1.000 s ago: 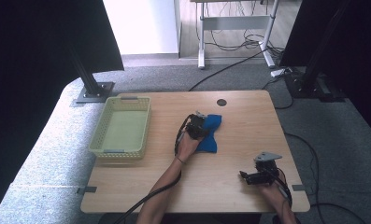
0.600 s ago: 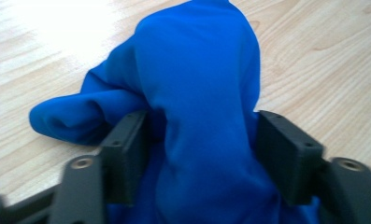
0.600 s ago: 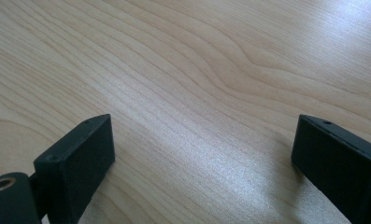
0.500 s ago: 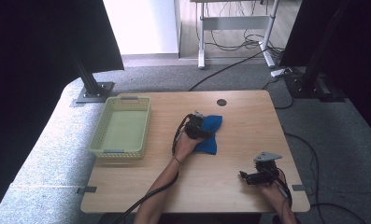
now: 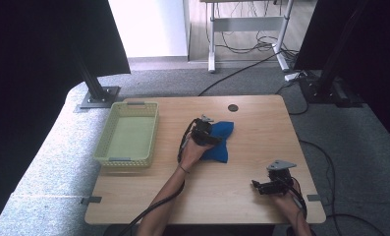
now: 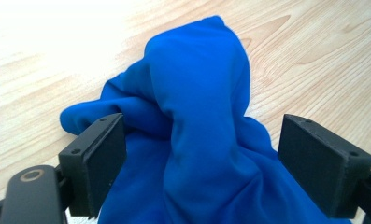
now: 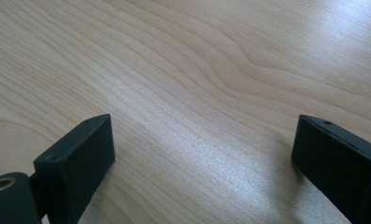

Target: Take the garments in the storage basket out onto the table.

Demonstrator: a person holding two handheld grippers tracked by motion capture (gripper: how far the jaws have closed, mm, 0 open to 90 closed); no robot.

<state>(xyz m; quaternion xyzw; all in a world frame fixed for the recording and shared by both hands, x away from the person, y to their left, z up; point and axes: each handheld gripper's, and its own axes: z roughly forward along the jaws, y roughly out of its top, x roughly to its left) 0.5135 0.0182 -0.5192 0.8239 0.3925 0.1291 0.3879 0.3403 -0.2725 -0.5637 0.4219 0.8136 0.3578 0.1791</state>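
Note:
A crumpled blue cloth lies near the middle of the wooden table. My left gripper sits over the cloth's left part, its jaws wide open. In the left gripper view the blue cloth bulges up between the two black pads, which stand apart on either side of it. My right gripper rests low at the table's front right, far from the cloth. Its jaws are wide open in the right gripper view, where my right gripper has bare wood between its pads.
A pale yellow-green plastic basket stands at the table's left side with nothing in it. A small dark round grommet sits near the far edge. Grey carpet, black frame legs and cables surround the table.
The left hand and gripper have shifted slightly over the cloth, which looks a little more bunched. The right gripper has stayed put.

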